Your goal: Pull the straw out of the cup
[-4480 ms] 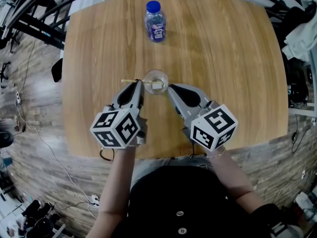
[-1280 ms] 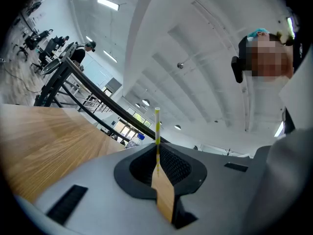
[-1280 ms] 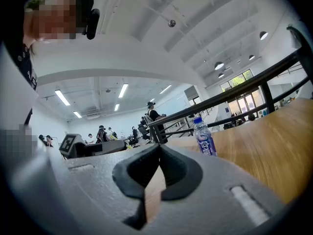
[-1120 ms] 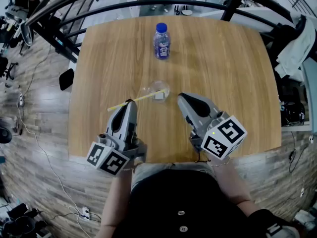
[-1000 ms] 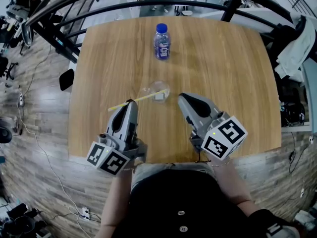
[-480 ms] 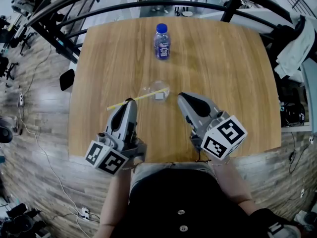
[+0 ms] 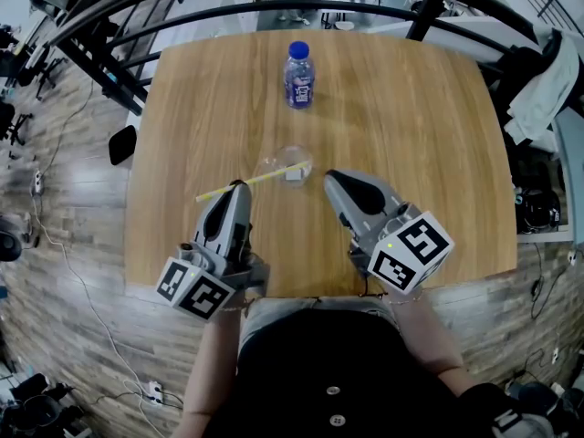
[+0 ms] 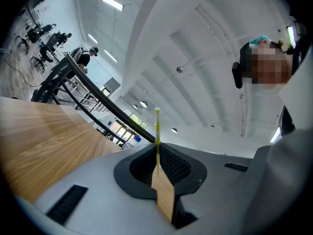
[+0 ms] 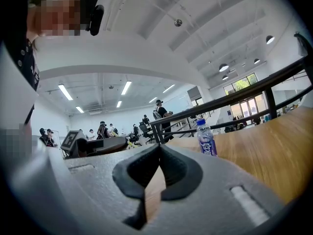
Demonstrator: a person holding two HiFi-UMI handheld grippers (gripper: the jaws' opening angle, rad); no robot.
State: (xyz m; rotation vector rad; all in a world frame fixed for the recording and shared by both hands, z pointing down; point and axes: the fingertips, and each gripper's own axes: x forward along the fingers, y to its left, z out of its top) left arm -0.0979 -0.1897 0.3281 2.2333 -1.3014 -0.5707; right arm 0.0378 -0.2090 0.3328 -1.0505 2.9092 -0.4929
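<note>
the left claw (image 7: 239, 187) pinches the straw (image 7: 266, 178) partway along its length; the right claw (image 7: 329, 177) is pressed together on nothing, just right of the cup (image 7: 285, 160). the straw lies low over the worktop (image 7: 411, 117), its long axis running from near left up to the cup, where its far end overlaps the rim. the pull likely goes back left along that axis, by the left claw

table (image 7: 438, 153): light wood, rounded corners
bottle (image 7: 299, 74): upright, blue cap, far side
cup (image 7: 294, 170): clear, mid-table
straw (image 7: 265, 178): yellow, slants from cup leftward across left gripper (image 7: 239, 186) tip
right gripper (image 7: 330, 177): near cup, not touching it
</note>
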